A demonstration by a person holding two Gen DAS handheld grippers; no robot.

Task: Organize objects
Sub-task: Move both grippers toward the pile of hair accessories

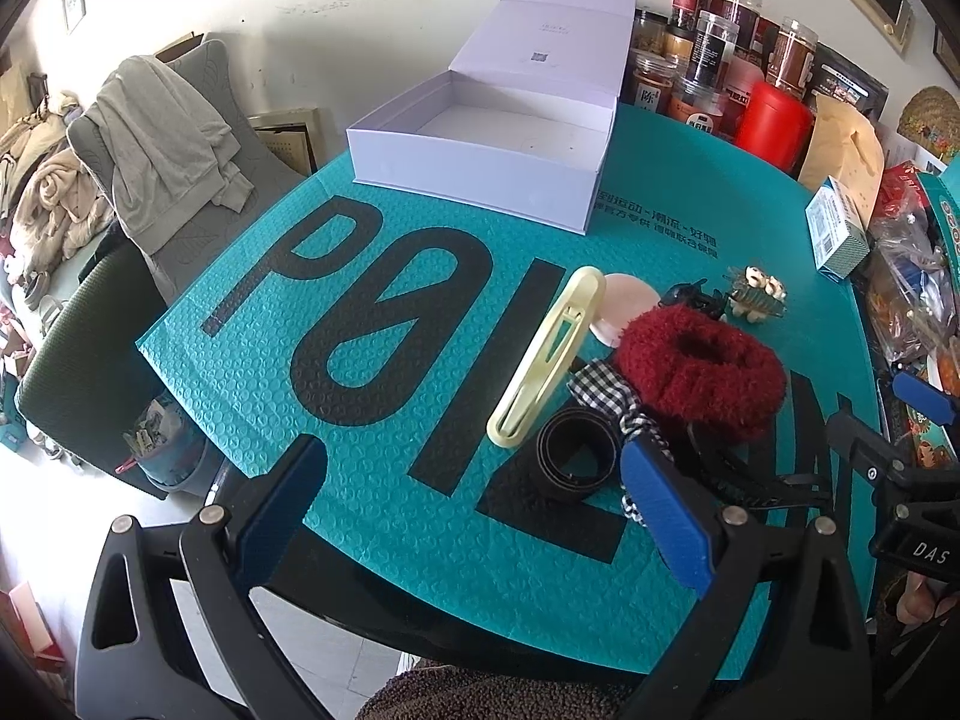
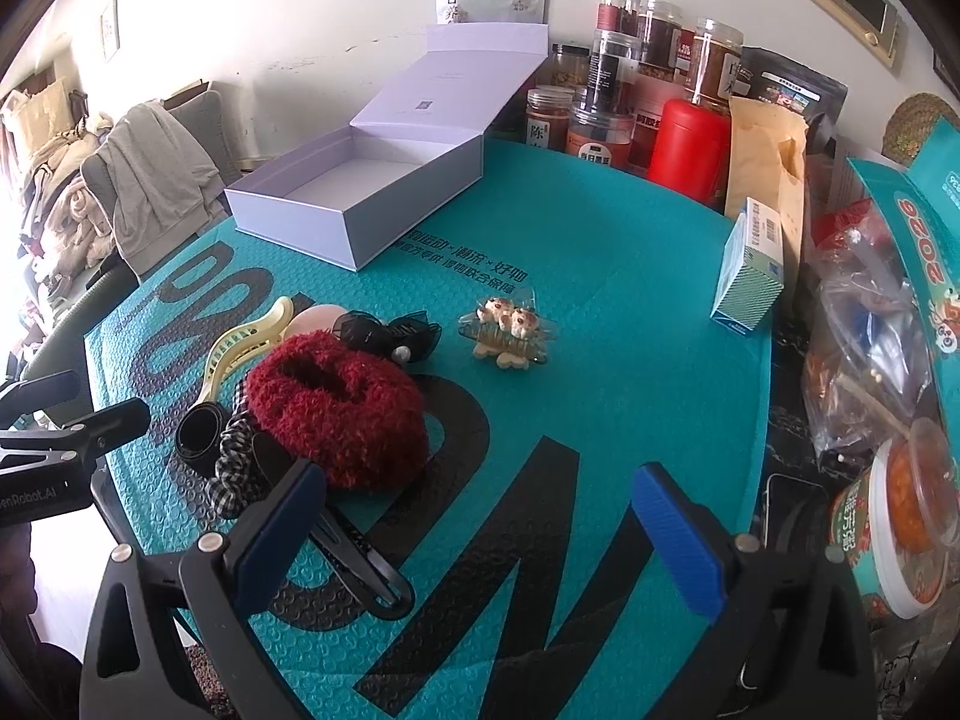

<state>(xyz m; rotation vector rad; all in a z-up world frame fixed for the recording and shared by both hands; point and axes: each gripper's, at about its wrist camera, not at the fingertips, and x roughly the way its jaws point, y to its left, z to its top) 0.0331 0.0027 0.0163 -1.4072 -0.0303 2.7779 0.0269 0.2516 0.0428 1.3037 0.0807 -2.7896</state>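
Both my tools hang over the near edge of the surface (image 1: 384, 360), a teal bubble mailer spread like a mat, and each has its fingers spread as wide as they go with nothing between them: the left gripper (image 1: 474, 510) over the black ribbon roll (image 1: 576, 462), the right gripper (image 2: 480, 534) just right of the pile. The pile sits together near me: a fluffy red scrunchie (image 2: 339, 414), a gingham scrunchie (image 2: 231, 462) tucked against it, a cream hair clip (image 1: 546, 354), a long black clip (image 2: 360, 564), a black bow clip (image 2: 390, 330), and, a little apart, a claw clip with small bear figures (image 2: 507, 330). The open white box (image 1: 486, 144) stands empty at the far side, lid leaning back. I judge the red scrunchie light, soft and forgiving, best pinched across its plush ring; the cream clip is stiff and smooth, so I would take it across its narrow middle; the bear clip looks fragile, so gently by its base. Open mat lies between pile and box, but jars (image 2: 606, 102) crowd the box's right side.
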